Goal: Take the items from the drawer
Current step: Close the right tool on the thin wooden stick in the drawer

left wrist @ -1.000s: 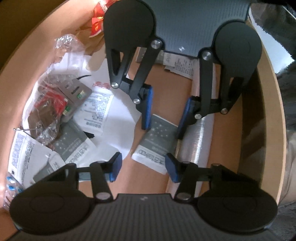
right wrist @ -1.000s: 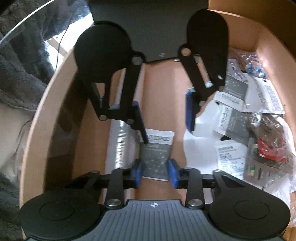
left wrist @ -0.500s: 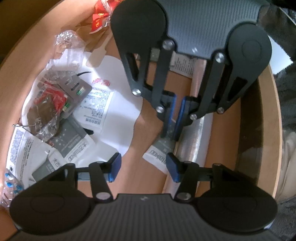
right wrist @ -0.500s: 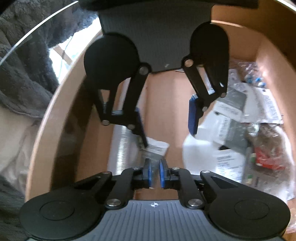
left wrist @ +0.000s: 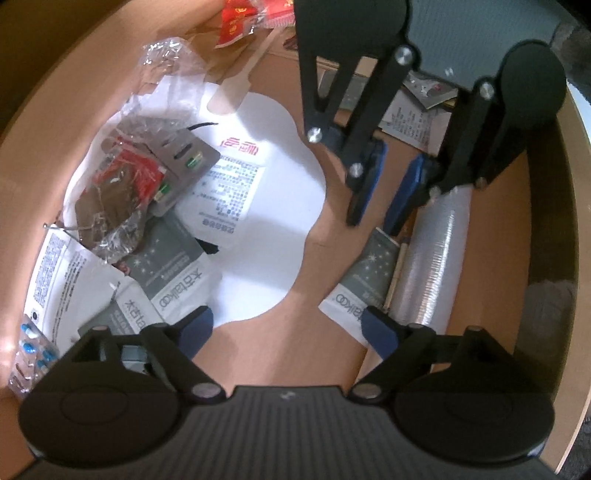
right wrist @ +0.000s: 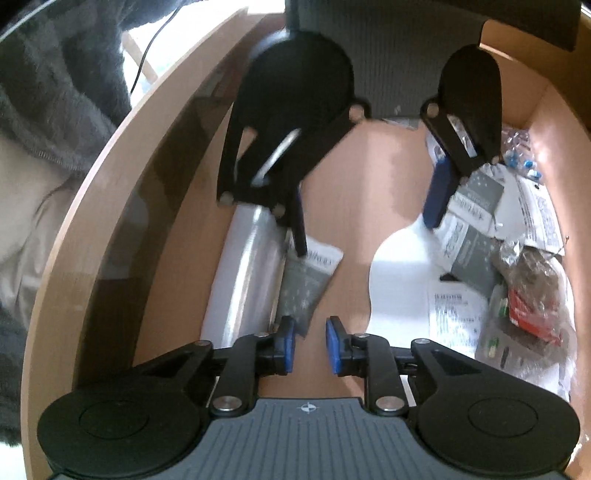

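Both claws apart over the drawer, nothing gripped.
Right claw must clamp the gray packet at 12 o'clock; left claw waits.

A wooden drawer with a bare tan floor is seen from above in the left wrist view. At 3 o'clock a clear ribbed roll is laid along the wall, and a grey-and-white sachet is tilted against it (a thin stick is glimpsed between them). A white scalloped sheet is spread at the centre. From 9 to 7 o'clock more sachets, printed leaflets and a crumpled brown-and-red wrapper are piled together. A blister pack of blue pills is found at 8 o'clock, red packets at 12 o'clock.
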Motion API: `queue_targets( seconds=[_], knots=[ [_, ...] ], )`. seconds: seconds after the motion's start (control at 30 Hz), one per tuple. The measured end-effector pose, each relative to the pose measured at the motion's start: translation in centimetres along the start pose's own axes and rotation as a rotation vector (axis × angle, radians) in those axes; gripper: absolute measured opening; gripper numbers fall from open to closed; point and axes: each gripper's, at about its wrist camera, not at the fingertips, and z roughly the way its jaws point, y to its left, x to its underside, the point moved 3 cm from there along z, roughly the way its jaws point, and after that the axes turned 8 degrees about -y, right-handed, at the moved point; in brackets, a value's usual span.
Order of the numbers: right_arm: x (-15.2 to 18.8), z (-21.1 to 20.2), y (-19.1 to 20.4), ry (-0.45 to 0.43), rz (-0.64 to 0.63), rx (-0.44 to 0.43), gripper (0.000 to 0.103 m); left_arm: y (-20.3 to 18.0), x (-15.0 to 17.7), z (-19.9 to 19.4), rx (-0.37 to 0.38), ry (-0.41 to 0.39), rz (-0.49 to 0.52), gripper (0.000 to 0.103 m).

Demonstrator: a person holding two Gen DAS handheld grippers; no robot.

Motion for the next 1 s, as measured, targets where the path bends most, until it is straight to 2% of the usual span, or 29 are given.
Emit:
queue_targets(
  seconds=[0.17,0.47,0.53,0.63,0.67,0.73,0.83,0.87,0.97,1.0],
  knots=[
    [-0.7,0.3,-0.4,-0.082,0.064,-0.027,0.018,-0.6,0.1,0.7,-0.020,0.005,-0.007,0.096],
    [-1.2,0.3,0.5,-0.084,-0.020,0.040,0.019,-2.3,1.0,1.0,-0.032,-0.012,0.022,0.095],
    [-1.1,0.1,0.4,-0.074,-0.039,0.092,0.018,-2.5,0.9,0.8,-0.047,-0.019,0.025,0.095],
    [-0.8,-0.4,-0.5,-0.065,-0.030,0.193,0.017,-2.3,0.8,0.4,-0.118,-0.048,0.028,0.083],
    [-0.6,-0.5,-0.9,-0.054,-0.037,0.256,0.017,-2.2,0.9,0.3,-0.128,-0.048,0.032,0.077],
    [-0.7,-0.6,-3.6,-0.053,0.019,0.295,0.017,-2.1,0.8,0.4,-0.143,-0.045,0.037,0.067],
    [-0.8,-1.6,-2.3,-0.100,0.071,0.222,0.017,-2.0,0.9,0.5,-0.181,-0.045,0.049,0.066],
    [-0.8,-1.6,-2.0,-0.088,0.070,0.204,0.017,-2.0,1.0,0.4,-0.174,-0.050,0.048,0.067],
    [-0.5,-1.5,-1.1,-0.052,0.065,0.151,0.017,-2.5,1.5,0.0,-0.085,-0.070,0.032,0.084],
    [-0.5,-1.4,-0.8,-0.040,0.063,0.134,0.017,-2.7,1.6,-0.1,-0.066,-0.073,0.036,0.085]
  ],
)
